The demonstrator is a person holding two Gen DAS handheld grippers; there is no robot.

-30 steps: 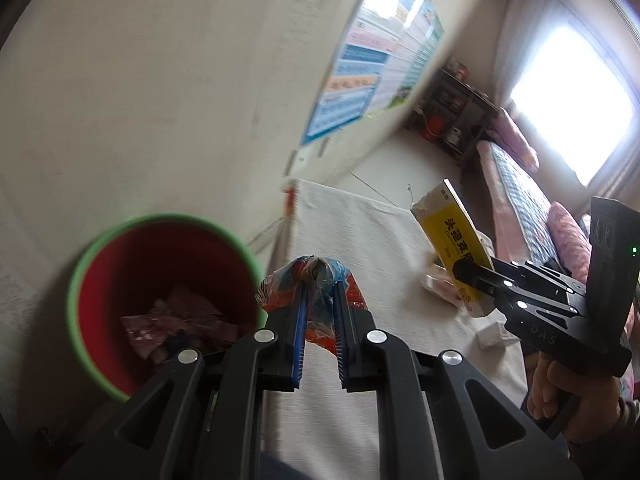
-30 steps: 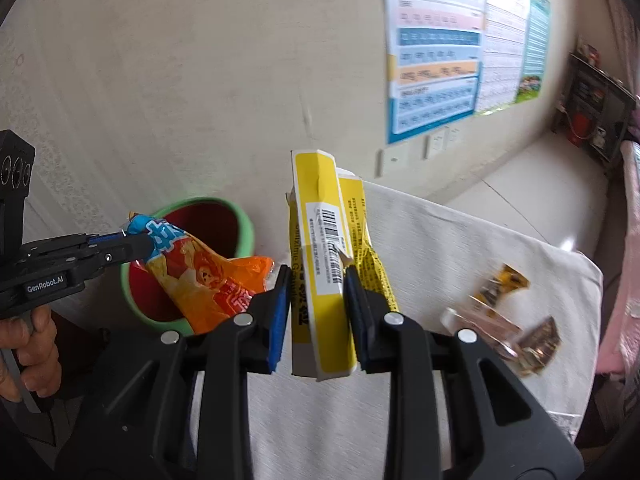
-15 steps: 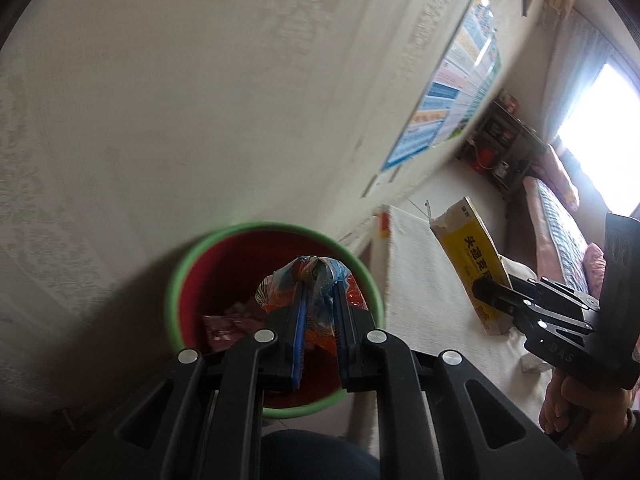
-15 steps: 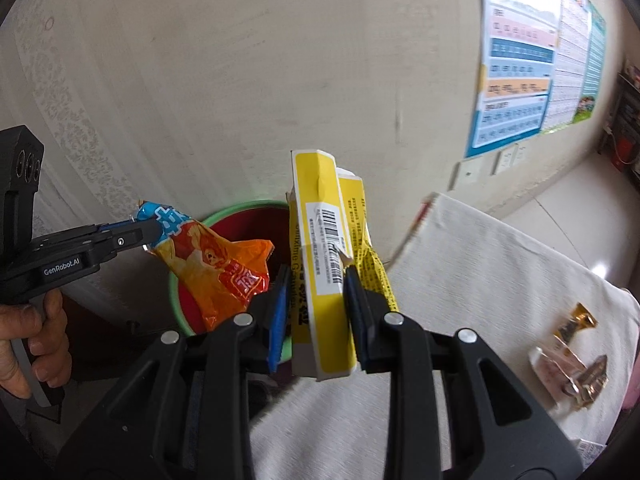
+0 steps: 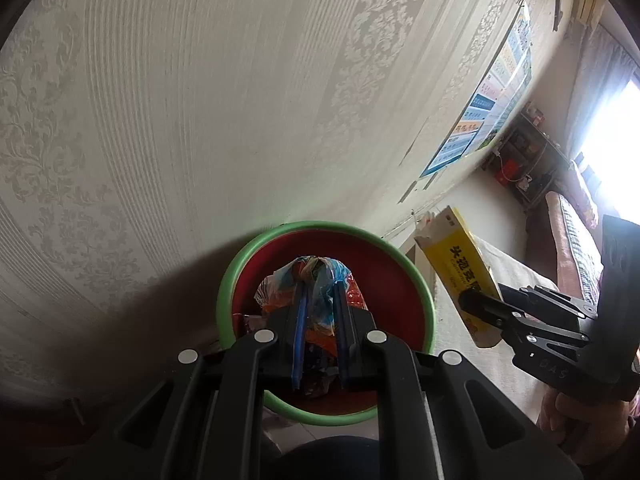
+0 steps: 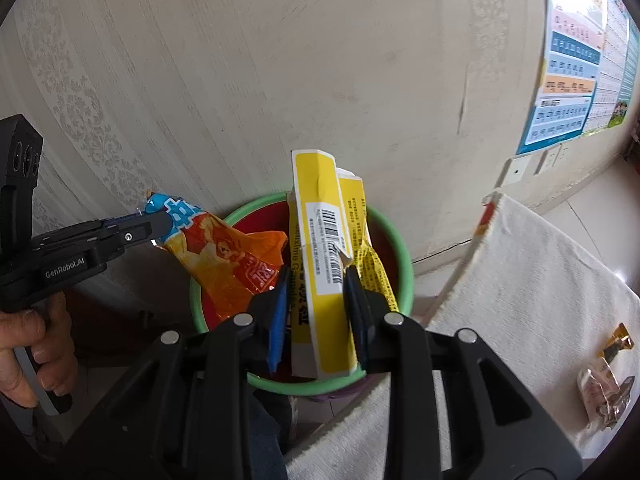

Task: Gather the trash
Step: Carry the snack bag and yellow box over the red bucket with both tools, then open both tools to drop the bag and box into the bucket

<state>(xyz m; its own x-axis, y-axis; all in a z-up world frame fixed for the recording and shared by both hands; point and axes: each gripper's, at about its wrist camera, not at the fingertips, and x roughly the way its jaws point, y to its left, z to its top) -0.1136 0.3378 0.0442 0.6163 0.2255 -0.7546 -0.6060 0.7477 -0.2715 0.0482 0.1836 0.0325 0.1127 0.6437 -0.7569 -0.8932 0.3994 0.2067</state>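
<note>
Left claw clenched on snack wrapper, right claw on yellow box, upright; both directly above bin.

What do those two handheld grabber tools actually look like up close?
Both are matte black plastic tools with pistol-style handles. The left gripper and the right gripper each have two angular black fingers lined with ribbed blue pads, joined by silver round rivets. The left one's side carries white lettering reading GenRobot.AI and a boxy black block at its rear. No cables or sleeves show.
</note>
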